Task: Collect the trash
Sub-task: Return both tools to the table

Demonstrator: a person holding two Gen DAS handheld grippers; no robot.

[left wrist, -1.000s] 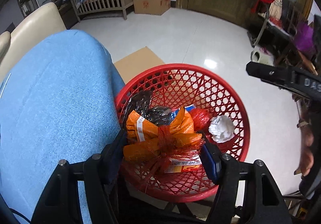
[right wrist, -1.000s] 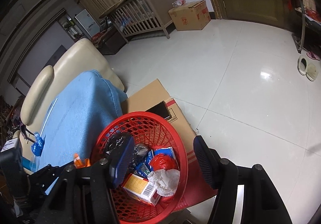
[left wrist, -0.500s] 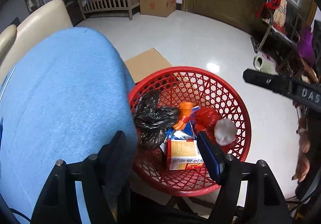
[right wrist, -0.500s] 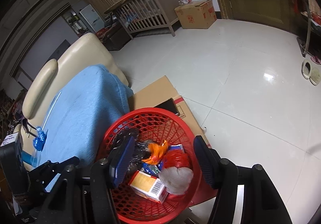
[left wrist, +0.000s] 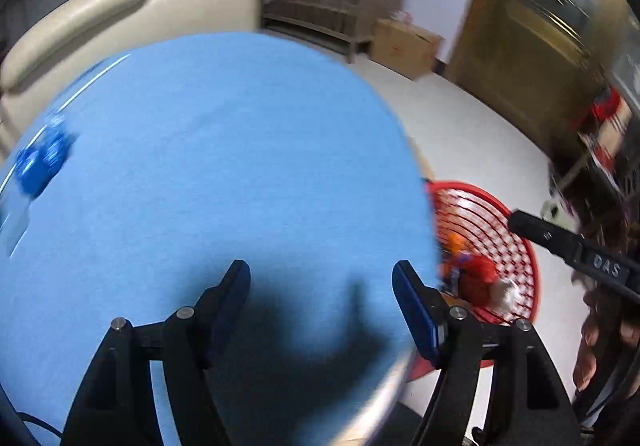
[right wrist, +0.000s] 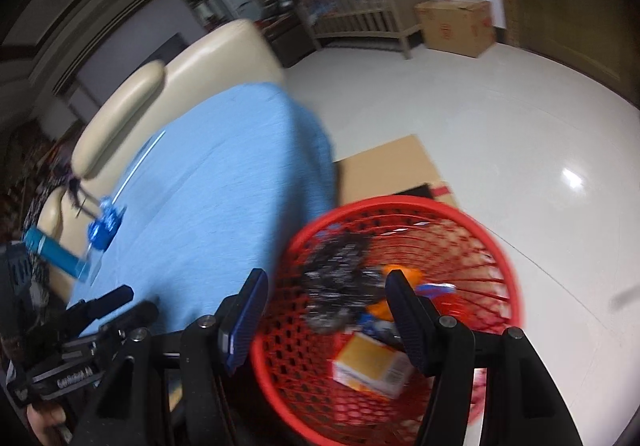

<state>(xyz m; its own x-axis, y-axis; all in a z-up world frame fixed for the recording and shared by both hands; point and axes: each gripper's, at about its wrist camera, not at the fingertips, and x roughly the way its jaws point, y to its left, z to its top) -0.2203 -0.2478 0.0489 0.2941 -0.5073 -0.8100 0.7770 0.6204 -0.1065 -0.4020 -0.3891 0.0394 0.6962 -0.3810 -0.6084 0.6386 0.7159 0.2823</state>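
Trash basket filled, both hand-held grippers empty

Blue wrapper lies at the far left on the blue blanket, near the cream sofa back; in the left wrist view it shows as a blurred blue scrap at the blanket's left edge. Just beside it in the right wrist view sits a light blue box, partly cut off by dark gear at the frame's edge.

The left hand-held gripper hangs over the blanket with its jaws wide apart and nothing between them; they have just been opening. Its shadow falls on the cloth below. In the right wrist view the same left hand-held gripper shows low on the left, over the blanket's near edge.

To the right stands the red basket, on the white floor against the blanket's edge, with flat cardboard behind it. Inside lie a black bag, an orange wrapper, a yellow carton, and, seen from the left wrist camera, a red bag touching a white crumpled wad.

The right hand-held gripper hovers above the basket's near left rim, jaws partly apart and holding nothing. One of its fingers crosses the right edge of the left wrist view, above the basket.

Both views are blurred.
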